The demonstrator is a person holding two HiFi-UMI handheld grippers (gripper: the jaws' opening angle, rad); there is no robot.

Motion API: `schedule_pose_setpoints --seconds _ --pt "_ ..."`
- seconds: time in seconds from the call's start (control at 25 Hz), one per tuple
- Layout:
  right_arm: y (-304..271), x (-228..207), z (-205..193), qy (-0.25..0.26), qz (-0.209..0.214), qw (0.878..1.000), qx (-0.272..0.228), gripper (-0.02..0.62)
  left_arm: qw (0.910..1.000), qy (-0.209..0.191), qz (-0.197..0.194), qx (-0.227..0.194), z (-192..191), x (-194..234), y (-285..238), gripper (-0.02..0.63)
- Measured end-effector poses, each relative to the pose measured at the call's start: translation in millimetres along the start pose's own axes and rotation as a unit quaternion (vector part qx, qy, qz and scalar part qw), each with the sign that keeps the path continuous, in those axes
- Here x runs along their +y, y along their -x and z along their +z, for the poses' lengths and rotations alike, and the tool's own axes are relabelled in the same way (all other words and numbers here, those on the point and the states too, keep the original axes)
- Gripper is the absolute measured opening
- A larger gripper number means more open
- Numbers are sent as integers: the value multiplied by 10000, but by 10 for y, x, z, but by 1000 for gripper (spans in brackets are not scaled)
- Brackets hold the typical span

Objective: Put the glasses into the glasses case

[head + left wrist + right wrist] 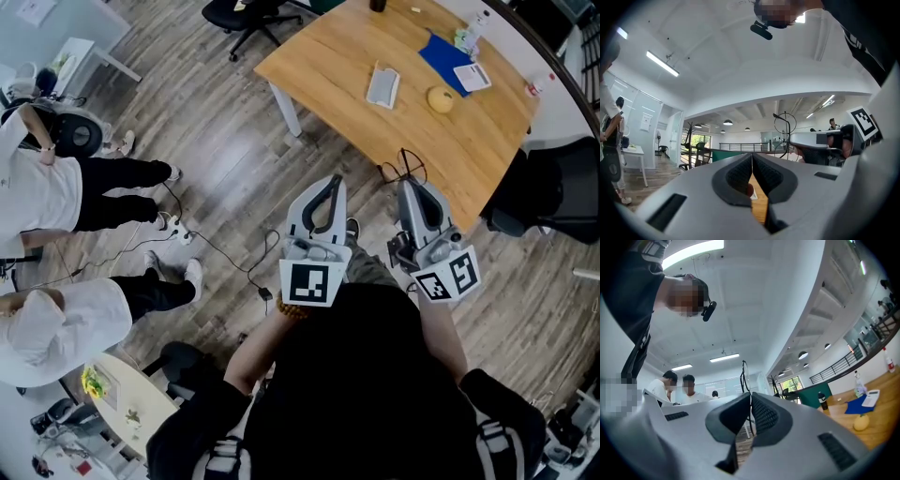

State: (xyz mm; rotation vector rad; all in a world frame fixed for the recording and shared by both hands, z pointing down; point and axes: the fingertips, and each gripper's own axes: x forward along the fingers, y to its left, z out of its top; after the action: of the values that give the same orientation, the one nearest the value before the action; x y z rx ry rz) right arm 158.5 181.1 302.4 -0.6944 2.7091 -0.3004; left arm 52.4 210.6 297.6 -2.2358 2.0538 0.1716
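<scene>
Facing table [319, 56] | left hand-held gripper [330, 184], right hand-held gripper [412, 185] closed, empty | cable [230, 255] on floor [216, 141]

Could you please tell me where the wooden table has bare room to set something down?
The table's left end, between the grey case and the corner, is bare. So is the wide strip from the case and the yellow round thing to the near edge. It is crowded at the far side, round the blue cloth, white device and bottle.
</scene>
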Motion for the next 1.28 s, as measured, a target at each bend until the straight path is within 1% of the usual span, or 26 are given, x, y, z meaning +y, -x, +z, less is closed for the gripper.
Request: schedule_pose_setpoints --seconds 0.24,0.56,0.84,1.0,1.28 --pt "-161 -277 -4 -86 -91 9999 -67 15 9999 -86 -120 66 -54 18 -308 23" --pt "-412 -654 92 -155 -80 9997 -155 16 9998 -165 -118 90 -30 62 -744 23" --pt "-623 -961 113 -289 -52 9993 -228 16 9993 -293 -94 195 -71 106 -1056 22" --pt "-732 -1099 98 -370 -18 9990 -235 15 9993 -276 6 237 -89 174 -1196 23" --pt "-917 -1364 129 -431 66 9987 -265 15 9985 -483 64 265 -115 236 -1455 23"
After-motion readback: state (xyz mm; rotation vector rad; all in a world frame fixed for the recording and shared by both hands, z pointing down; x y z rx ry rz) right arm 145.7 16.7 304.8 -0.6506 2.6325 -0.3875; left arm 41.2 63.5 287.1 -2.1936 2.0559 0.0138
